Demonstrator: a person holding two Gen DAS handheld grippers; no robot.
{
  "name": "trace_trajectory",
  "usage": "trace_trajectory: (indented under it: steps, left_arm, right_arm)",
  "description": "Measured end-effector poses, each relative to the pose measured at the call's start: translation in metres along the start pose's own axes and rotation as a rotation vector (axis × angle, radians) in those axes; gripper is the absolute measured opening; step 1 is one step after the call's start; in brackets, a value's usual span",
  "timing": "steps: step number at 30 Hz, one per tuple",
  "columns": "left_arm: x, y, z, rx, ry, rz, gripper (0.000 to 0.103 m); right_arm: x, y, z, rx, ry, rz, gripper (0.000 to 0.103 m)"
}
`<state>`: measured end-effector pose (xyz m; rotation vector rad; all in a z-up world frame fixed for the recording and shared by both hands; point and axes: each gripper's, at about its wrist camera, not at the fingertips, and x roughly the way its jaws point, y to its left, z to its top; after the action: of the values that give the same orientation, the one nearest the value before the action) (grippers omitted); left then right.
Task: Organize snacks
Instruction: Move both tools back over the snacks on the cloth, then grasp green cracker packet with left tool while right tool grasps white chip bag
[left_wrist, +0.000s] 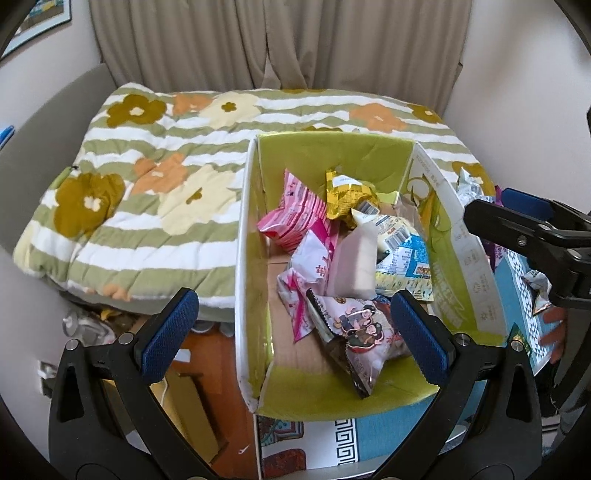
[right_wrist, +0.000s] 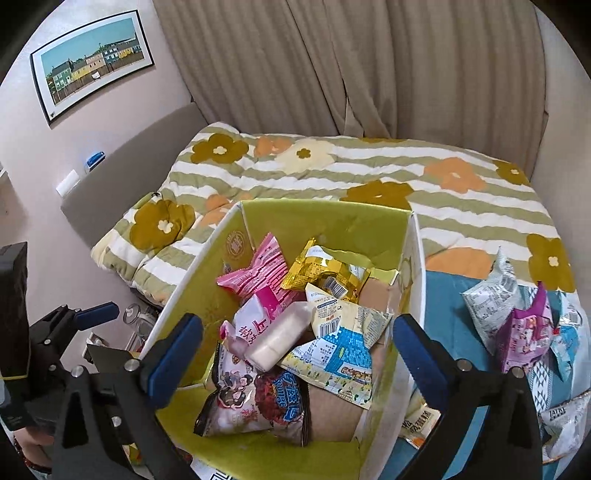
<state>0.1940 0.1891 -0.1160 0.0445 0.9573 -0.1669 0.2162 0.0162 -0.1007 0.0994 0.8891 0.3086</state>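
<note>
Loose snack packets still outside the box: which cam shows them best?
Right wrist. The loose snack packets lie in a clear pile on the blue mat, right of the green box. In left wrist they are mostly hidden behind the box wall and the right claw.

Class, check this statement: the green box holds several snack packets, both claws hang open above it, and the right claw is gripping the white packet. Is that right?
Not quite. The right claw grips nothing: the right wrist view shows its blue pads standing wide apart, with the white packet lying loose on the pile in the green box. The left claw is open too.
</note>
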Motion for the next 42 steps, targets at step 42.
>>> trace_trajectory:
  steps: [42]
  left_arm:
    - [0.059,-0.385,-0.137,0.041,0.190,-0.156,0.103]
  right_arm:
    - [-0.191,-0.290,-0.179,0.136,-0.015,-0.399,0.102]
